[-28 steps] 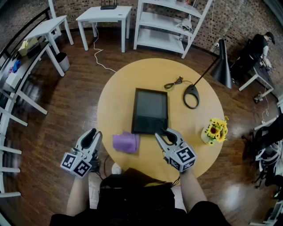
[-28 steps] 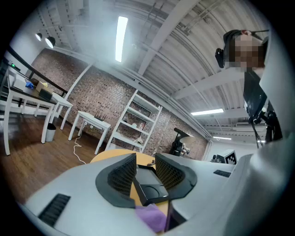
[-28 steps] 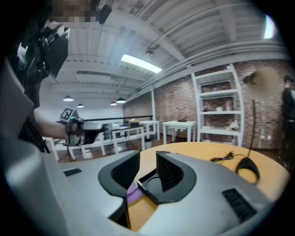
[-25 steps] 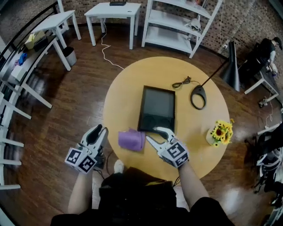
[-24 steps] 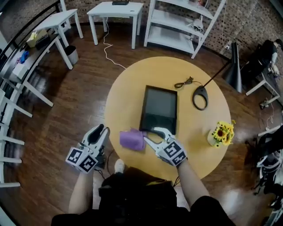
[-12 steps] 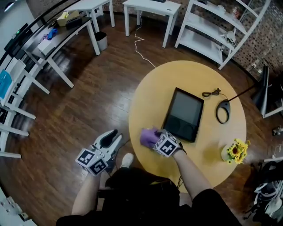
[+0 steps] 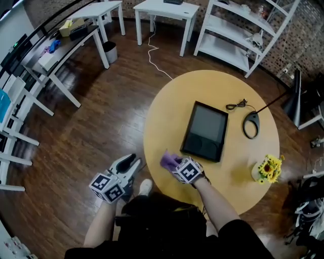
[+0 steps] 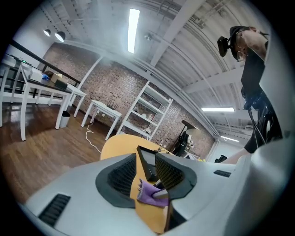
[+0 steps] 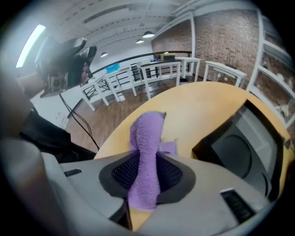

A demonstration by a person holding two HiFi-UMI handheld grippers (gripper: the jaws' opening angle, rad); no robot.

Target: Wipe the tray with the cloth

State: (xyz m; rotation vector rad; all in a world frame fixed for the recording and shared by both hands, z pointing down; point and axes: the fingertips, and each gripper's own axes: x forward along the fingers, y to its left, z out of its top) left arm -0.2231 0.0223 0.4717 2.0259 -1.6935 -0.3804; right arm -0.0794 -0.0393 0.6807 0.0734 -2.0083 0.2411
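The black tray (image 7: 205,131) lies flat near the middle of the round yellow table (image 7: 228,187). The purple cloth (image 7: 168,160) sits by the table's near left edge, just short of the tray's near corner. My right gripper (image 7: 174,164) points steeply down onto it. In the right gripper view the cloth (image 9: 147,133) stands bunched between the pads, and the jaws have just been closing and now pinch it. My left gripper (image 7: 132,163) hovers off the table's left edge over the floor, open and empty. Through its jaws I see the cloth (image 8: 150,193) and the tray (image 8: 147,163).
A black lamp base (image 7: 251,124) with its cable (image 7: 235,105) lies right of the tray. A small pot of yellow flowers (image 7: 268,169) stands at the table's right edge. White shelving (image 7: 243,35) and white tables (image 7: 167,12) stand beyond on the wooden floor.
My right gripper came down from beside the tray's near corner onto the loose cloth and closed on it. The left gripper stayed open and shifted a little beside the table.
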